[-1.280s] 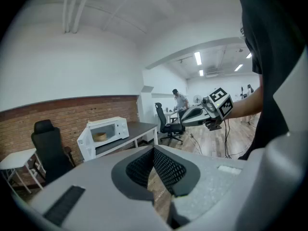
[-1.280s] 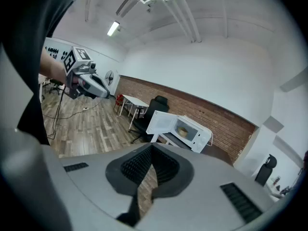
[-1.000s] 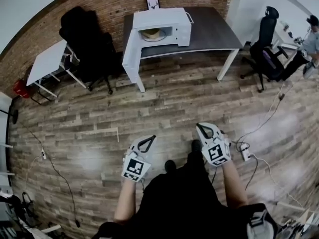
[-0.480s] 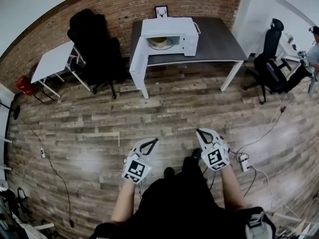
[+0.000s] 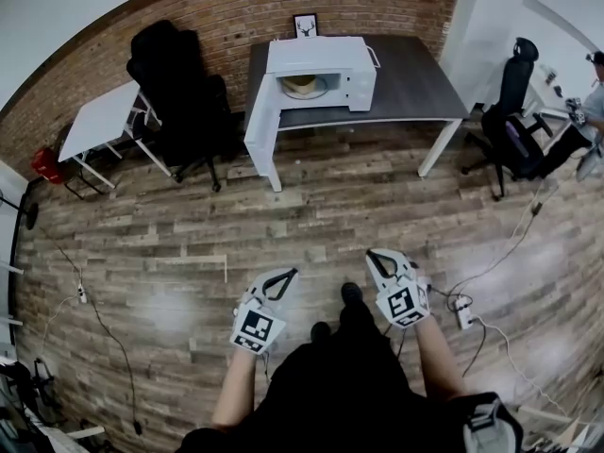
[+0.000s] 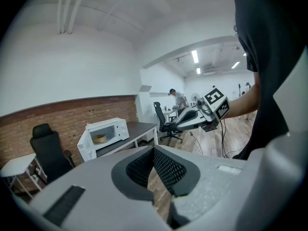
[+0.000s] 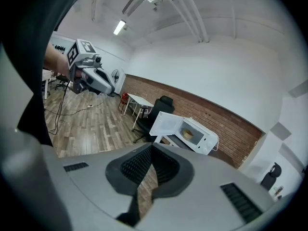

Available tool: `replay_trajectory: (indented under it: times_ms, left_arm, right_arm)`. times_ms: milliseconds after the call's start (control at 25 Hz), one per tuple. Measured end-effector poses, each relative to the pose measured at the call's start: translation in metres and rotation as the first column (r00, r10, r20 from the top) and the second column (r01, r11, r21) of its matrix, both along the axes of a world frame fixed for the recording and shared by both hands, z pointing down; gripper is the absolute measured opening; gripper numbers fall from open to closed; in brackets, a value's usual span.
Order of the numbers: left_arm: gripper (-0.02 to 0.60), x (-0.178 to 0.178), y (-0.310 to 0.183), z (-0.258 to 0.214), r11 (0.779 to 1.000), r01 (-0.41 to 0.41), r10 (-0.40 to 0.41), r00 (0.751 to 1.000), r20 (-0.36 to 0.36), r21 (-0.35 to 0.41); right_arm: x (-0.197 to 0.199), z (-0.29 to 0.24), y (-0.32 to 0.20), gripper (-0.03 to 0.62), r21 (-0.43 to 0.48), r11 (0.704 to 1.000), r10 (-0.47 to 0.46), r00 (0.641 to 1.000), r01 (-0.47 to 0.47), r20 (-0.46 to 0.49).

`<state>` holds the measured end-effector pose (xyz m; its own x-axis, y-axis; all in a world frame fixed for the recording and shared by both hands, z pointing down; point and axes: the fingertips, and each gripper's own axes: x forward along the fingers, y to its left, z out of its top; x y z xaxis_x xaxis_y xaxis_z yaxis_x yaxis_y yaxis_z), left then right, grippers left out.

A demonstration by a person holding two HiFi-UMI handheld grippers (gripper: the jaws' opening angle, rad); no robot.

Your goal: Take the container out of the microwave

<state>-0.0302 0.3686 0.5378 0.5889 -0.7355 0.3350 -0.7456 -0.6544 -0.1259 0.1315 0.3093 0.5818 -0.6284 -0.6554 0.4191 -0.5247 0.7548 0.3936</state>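
Head view steeply down, far; 2 gripper views forward; all share microwave (image 5: 316,57).

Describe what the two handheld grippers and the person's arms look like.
Left gripper and right gripper match: pale grey shells, each bearing a white cube with black square markers. Their tongs carry black ribbed pads. The person wears a black top, forearms bare.

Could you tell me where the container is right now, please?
In the head view the container sits inside the open microwave on the dark desk, top centre, by the brick wall.
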Motion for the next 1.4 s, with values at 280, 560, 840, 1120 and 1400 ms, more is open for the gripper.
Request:
replay_trajectory:
  times_ms: [280, 560, 840, 1120, 1400]
  left_arm:
    - [0.002, -0.002, -0.021, 0.01, 0.999, 0.035, -0.034, 0.999, 0.017, -0.025]
    - [0.002, 0.017, -0.071, 0.008, 0.997, 0.065, -0.064, 0.998, 0.024, -0.042]
    - [0.002, 0.032, -0.116, -0.001, 0.997, 0.082, -0.082, 0.996, 0.039, -0.001]
    - [0.002, 0.035, -0.141, 0.005, 0.987, 0.152, -0.151, 0.988, 0.014, -0.051]
    - [0.002, 0.043, -0.167, 0.003, 0.984, 0.177, -0.177, 0.984, 0.023, -0.029]
  right_arm:
    - [-0.001, 0.01, -0.034, 0.0, -0.003, 1.0, -0.024, 1.0, 0.024, -0.009]
    - [0.008, 0.021, -0.084, 0.0, -0.007, 0.998, -0.066, 0.997, 0.066, -0.033]
    - [0.02, 0.02, -0.133, 0.0, -0.032, 0.996, -0.081, 0.996, 0.08, -0.021]
    - [0.025, 0.018, -0.165, 0.0, -0.013, 0.993, -0.12, 0.993, 0.12, -0.021]
    - [0.037, 0.028, -0.188, 0.0, -0.043, 0.991, -0.128, 0.992, 0.127, -0.013]
